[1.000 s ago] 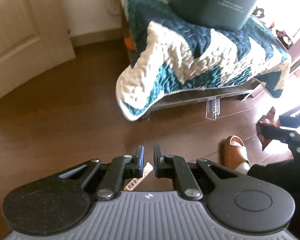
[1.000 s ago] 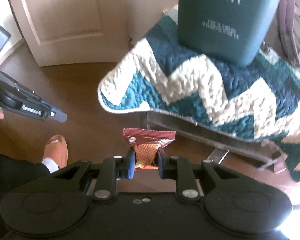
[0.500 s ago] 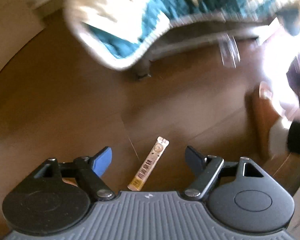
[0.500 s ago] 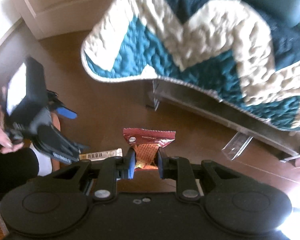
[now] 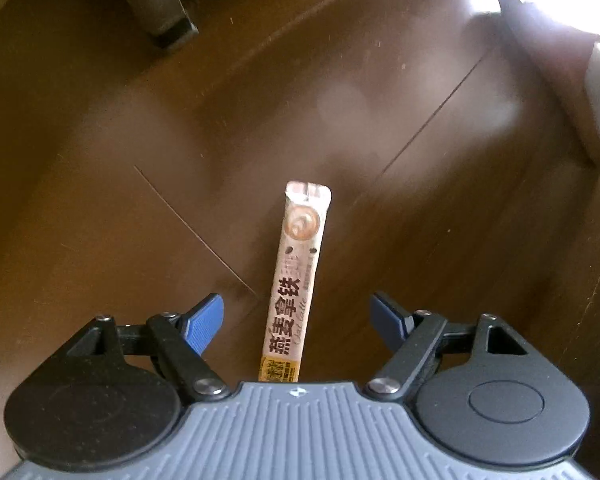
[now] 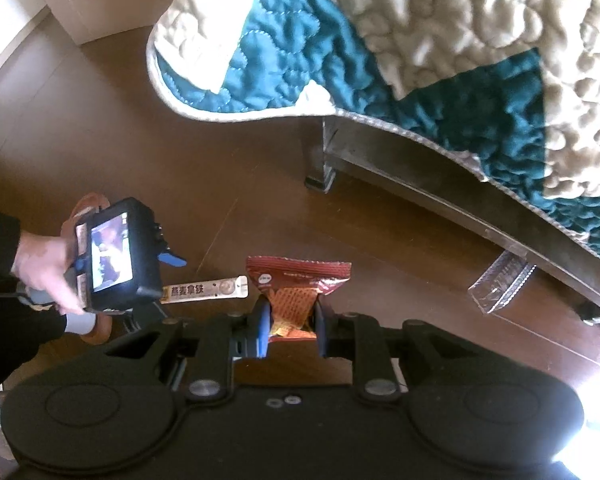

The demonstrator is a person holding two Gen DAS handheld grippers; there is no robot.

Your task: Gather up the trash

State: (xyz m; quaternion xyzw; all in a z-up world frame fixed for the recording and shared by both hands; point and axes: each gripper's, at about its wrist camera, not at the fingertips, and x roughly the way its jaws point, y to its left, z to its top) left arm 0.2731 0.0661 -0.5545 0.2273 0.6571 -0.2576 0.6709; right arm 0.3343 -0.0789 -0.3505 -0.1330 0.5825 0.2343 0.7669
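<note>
Floor [image 5: 148, 168]: dark brown wood planks, filling both views; bright glare at the upper right of the left wrist view.
Quilt [image 6: 440, 40]: puffy teal and cream zigzag cover, draped across the upper right of the right wrist view, hanging over a dark metal frame [image 6: 412, 168] with a foot on the floor.
Left tongs [image 5: 296, 322]: black arms with blue pads, lower centre of the left wrist view, pointing down at the floor; jaws just opened wide from shut, pads clear of the stick packet on both sides, nothing gripped.
Right tongs [image 6: 291, 330]: black arms, lower centre of the right wrist view; jaws narrow, pressed on the lower part of the snack bag.
Hand [image 6: 44, 268]: at the left edge of the right wrist view, dark sleeve, holding the left device with its small lit screen.
Snack bag [image 6: 298, 280]: crinkled red-brown foil pouch, centre of the right wrist view, standing up out of the right tongs above the floor.
Clear wrapper [image 6: 500, 284]: transparent plastic piece, right of centre, lying on the floor just beside the frame.
Stick packet [image 5: 296, 280]: slim beige paper sachet with dark printed characters, flat on the floor in the middle of the left wrist view, its near end between the open pads.
Slipper [image 6: 90, 208]: tan, partly hidden behind the screen.
</note>
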